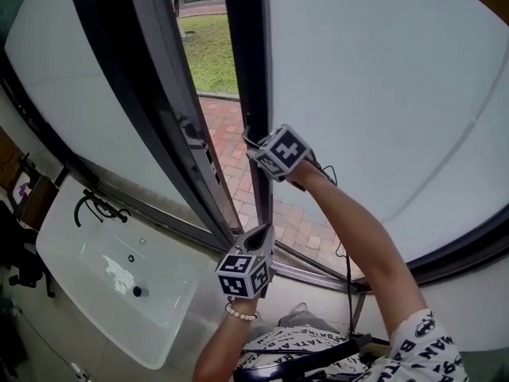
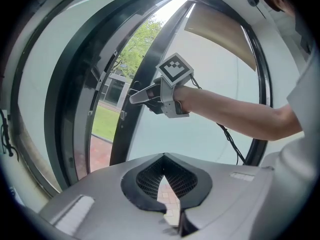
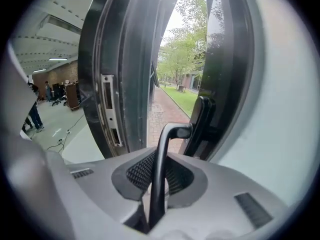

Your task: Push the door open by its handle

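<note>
- Although the frosted glass door in its dark frame already stands ajar in the head view, the gap is narrow. A strip of red brick path and green lawn shows between its free edge and the dark fixed jamb. The right claw sits at that free edge. The left claw hangs below it, apart from the door. I judge the push begun, with most of the swing left to do.
- In the left gripper view, the left claw is closed on nothing, its tips meeting. Beyond it, the right claw reaches the dark edge of the door.
- In the right gripper view, the right claw is clamped on the black metal lever handle, which is mounted on the door's free edge. The handle's long axis runs along the claw's own line, away from the camera, to a bend. From there a short neck turns right into the frame of the door. The door itself stands upright, its free edge toward the opening.
</note>
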`<state>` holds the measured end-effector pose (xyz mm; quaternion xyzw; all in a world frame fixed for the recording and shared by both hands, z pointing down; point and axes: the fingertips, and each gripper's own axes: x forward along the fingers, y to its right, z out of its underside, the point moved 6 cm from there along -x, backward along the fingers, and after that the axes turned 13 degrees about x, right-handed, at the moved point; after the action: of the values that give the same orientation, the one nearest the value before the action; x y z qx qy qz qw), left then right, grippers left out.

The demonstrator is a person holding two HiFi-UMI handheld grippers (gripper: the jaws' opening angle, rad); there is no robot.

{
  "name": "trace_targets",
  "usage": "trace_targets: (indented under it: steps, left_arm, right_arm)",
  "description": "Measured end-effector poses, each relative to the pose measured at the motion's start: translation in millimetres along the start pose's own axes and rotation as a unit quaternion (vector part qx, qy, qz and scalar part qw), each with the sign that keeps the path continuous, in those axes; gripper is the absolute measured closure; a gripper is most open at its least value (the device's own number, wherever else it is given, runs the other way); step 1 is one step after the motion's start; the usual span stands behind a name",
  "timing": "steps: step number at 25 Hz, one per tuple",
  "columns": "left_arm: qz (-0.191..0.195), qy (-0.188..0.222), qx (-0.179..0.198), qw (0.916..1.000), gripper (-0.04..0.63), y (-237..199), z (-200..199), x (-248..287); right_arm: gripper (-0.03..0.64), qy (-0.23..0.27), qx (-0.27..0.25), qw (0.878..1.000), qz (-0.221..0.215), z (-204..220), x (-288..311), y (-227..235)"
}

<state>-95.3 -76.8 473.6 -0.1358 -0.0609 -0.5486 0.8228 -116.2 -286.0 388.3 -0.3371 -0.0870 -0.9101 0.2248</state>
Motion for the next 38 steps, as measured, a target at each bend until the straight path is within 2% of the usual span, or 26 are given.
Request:
trace_targets:
  steps: [4, 9, 17, 25, 31, 38]
  left_arm:
    - [-0.017, -0.007, -0.007, 0.9998, 0.607, 6.3, 3.6, 18.2]
    - [-0.018, -0.011, -0.018, 0.9996, 0.607, 9.1, 1.1, 46.8]
    - [0.016, -0.023, -0.009, 0.9996, 0.607, -7.9, -16.1, 114.2]
    - [0.035, -0.073, 0.016, 0.9966, 0.607, -33.2, -26.4, 171.4]
    - [0.049, -0.094, 0.021, 0.9941, 0.607, -33.1, -26.6, 198.0]
    - [0.068, -0.105, 0.034, 0.9916, 0.607, -33.7, -22.9, 220.9]
  right_arm:
    - [0.561, 0.012, 0.011, 1.0, 0.004, -3.5, 2.9, 25.5]
    - [0.561, 0.012, 0.016, 1.0, 0.013, -10.2, 9.7, 58.4]
    - [0.561, 0.009, 0.035, 0.998, 0.049, -16.9, 17.1, 123.6]
    - [0.563, 0.033, 0.089, 0.991, 0.089, -13.0, 15.1, 188.4]
    - [0.563, 0.041, 0.127, 0.983, 0.123, -3.9, 11.7, 236.5]
    - [0.563, 0.039, 0.14, 0.977, 0.153, 1.1, 7.0, 286.4]
